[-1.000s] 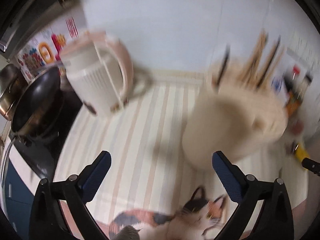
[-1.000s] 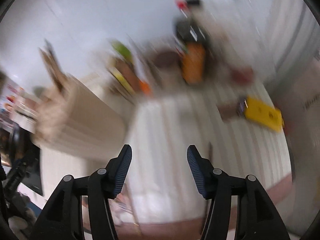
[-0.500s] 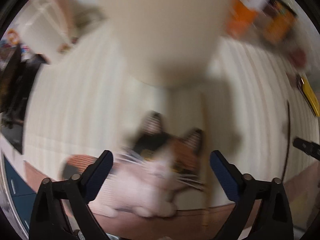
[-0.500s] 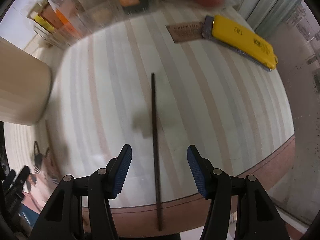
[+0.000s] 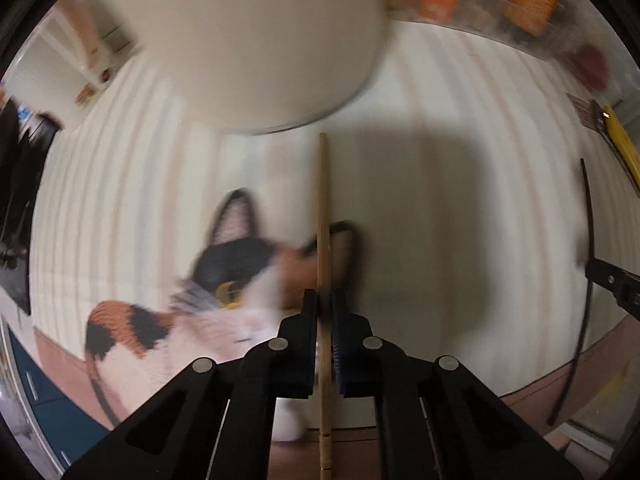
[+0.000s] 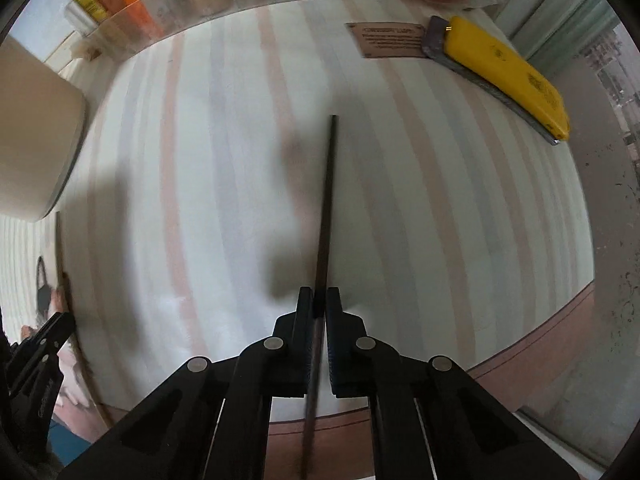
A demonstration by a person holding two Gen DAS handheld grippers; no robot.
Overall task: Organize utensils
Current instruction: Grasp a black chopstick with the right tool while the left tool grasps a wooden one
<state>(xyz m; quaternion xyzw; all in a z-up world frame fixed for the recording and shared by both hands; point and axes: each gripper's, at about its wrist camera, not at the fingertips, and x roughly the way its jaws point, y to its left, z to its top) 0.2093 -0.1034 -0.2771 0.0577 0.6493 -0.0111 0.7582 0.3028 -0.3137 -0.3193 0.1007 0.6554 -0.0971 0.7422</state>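
Note:
My left gripper (image 5: 325, 300) points down at the striped mat (image 5: 440, 120), its jaws closing tight on a pale wooden chopstick (image 5: 323, 200) that runs between the pads. My right gripper (image 6: 319, 300) likewise points down, jaws closing on a thin dark chopstick (image 6: 327, 200), pads pressed against it. A beige utensil holder (image 5: 260, 40) stands just beyond the pale chopstick's far end and shows at the left edge (image 6: 32, 140) of the right wrist view. Each gripper appears at the rim of the other's view: the right gripper (image 5: 594, 270) and the left gripper (image 6: 64, 322).
A cat picture (image 5: 224, 280) is printed on the mat under the left gripper. A yellow box cutter (image 6: 508, 76) and a brown card (image 6: 388, 38) lie at the far right. A clear container of packets (image 6: 132, 12) lines the back. The mat's front edge (image 6: 520, 352) is close.
Both grippers have come down toward the mat and shut, the left on the pale chopstick, the right on the dark one. Earlier both stood open with nothing between the fingers.

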